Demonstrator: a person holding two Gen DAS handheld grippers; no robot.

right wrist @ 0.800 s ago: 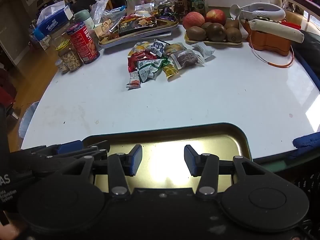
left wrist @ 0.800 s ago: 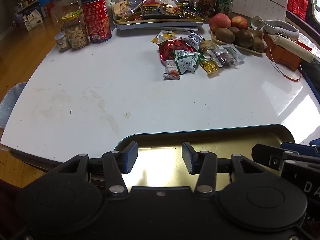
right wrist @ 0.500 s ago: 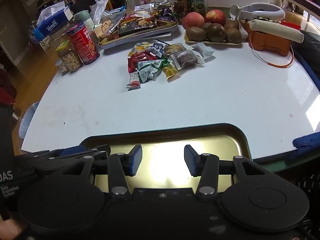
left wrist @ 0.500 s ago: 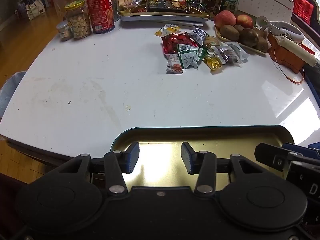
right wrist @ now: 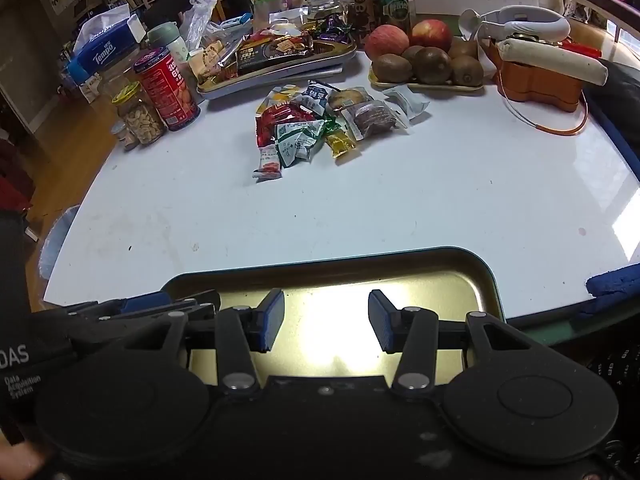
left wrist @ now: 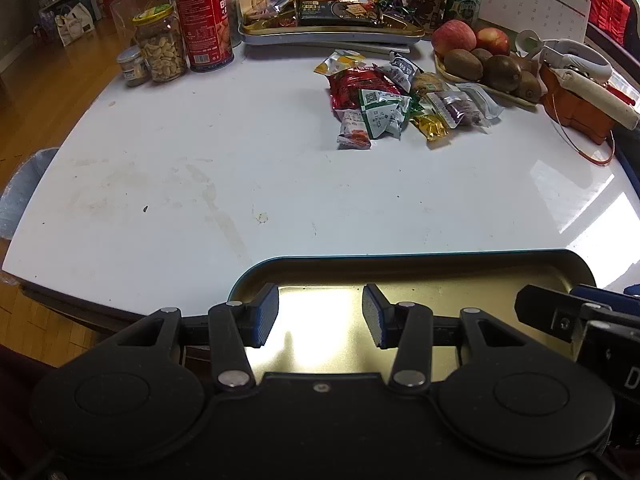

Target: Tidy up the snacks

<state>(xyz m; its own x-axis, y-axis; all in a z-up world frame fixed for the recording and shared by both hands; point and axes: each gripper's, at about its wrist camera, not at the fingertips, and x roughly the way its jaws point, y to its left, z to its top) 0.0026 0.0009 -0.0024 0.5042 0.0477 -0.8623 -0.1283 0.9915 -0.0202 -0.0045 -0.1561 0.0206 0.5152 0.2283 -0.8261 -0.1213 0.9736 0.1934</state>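
Where both jaws gape with nothing between them, a bare gold tray; farther off, a snack-filled tray.

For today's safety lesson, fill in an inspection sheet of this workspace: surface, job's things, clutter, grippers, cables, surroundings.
Surface: white table, faint smears.
Job's things: snack pile mid-table; empty gold tray at the near edge.
Clutter: full far tray, red can, nut jar, fruit plate, orange holder.
Grippers: left gripper and right gripper open over the empty tray, holding nothing.
Cables: nothing seen.
Surroundings: wood floor, calendar.
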